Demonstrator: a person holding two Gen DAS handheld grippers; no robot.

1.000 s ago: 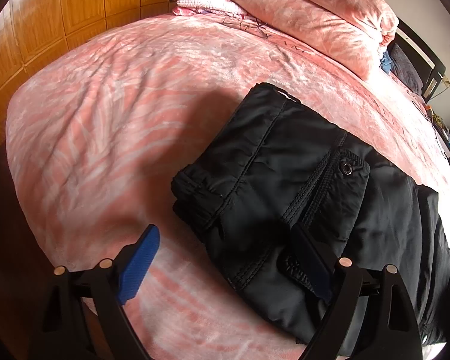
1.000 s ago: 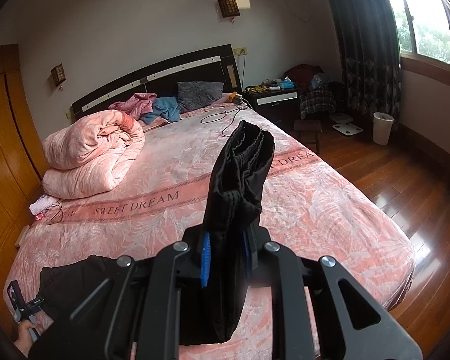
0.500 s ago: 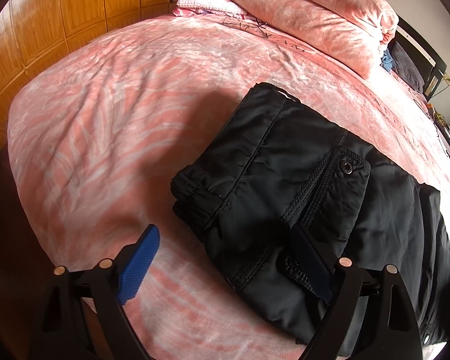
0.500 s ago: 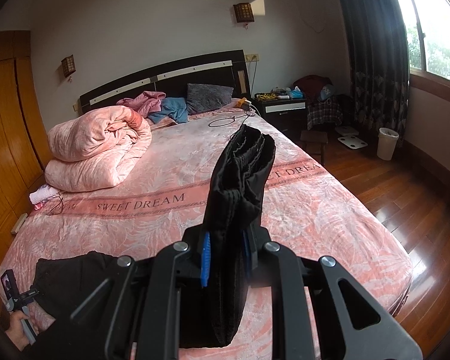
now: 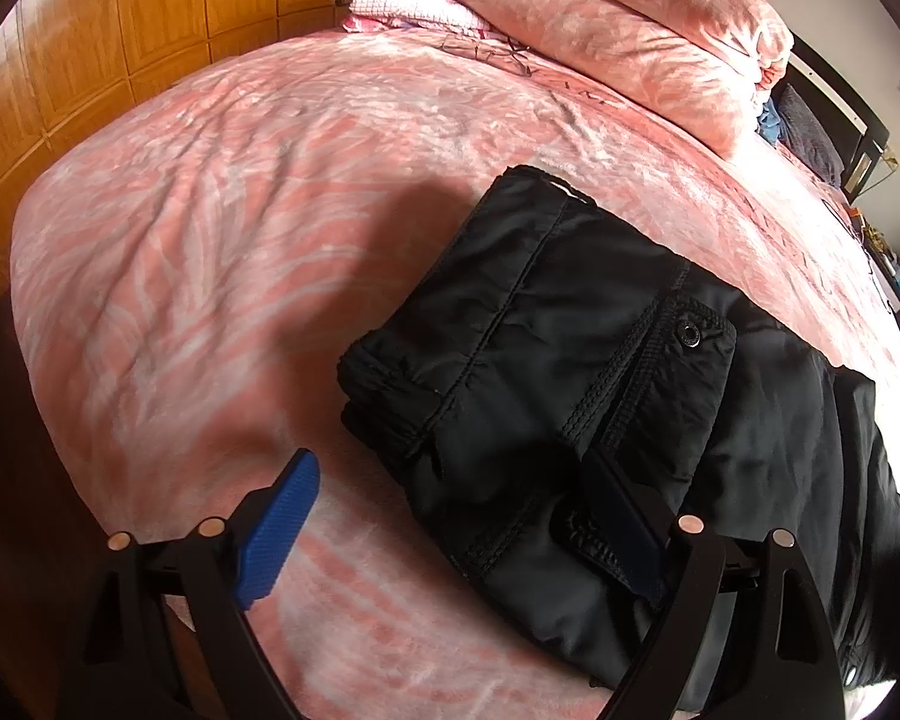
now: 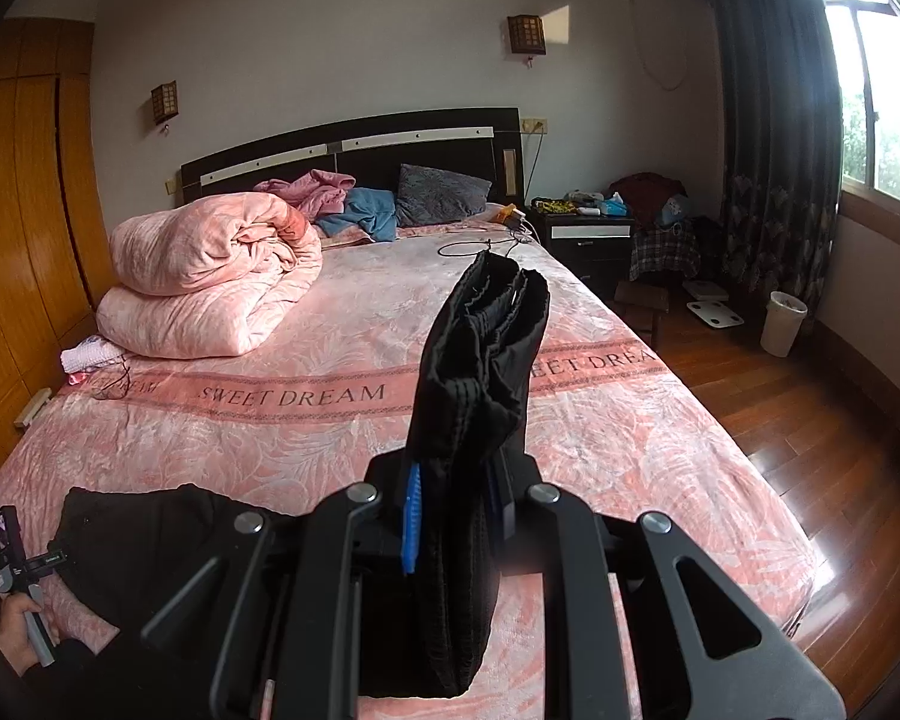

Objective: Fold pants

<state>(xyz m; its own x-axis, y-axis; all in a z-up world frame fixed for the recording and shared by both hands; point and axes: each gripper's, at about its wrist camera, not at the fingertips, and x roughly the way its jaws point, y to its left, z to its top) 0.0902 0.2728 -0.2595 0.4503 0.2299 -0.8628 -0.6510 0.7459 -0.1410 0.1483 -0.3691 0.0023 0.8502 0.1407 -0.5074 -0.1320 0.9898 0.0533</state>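
Observation:
Black pants (image 5: 570, 360) lie partly folded on the pink bed cover (image 5: 210, 240), with a snap-button pocket on top. My left gripper (image 5: 450, 516) hovers open at their near edge. One blue pad (image 5: 282, 528) is over the cover and the other finger (image 5: 624, 534) is over the fabric. In the right wrist view my right gripper (image 6: 450, 516) is shut on a bunched, layered end of the pants (image 6: 480, 372), which sticks up between its pads. The rest of the pants (image 6: 150, 540) lies at the lower left.
A rolled pink duvet (image 6: 210, 282) and loose clothes (image 6: 354, 210) sit near the headboard (image 6: 354, 144). A wooden wardrobe (image 6: 24, 240) stands on the left, a nightstand (image 6: 588, 234) and bin (image 6: 783, 324) on the right. A person's hand (image 6: 15, 636) holds the left tool.
The right gripper has rolled and shifted sideways with the pants end still in it, so the room looks more level. The left gripper and the folded part have not moved.

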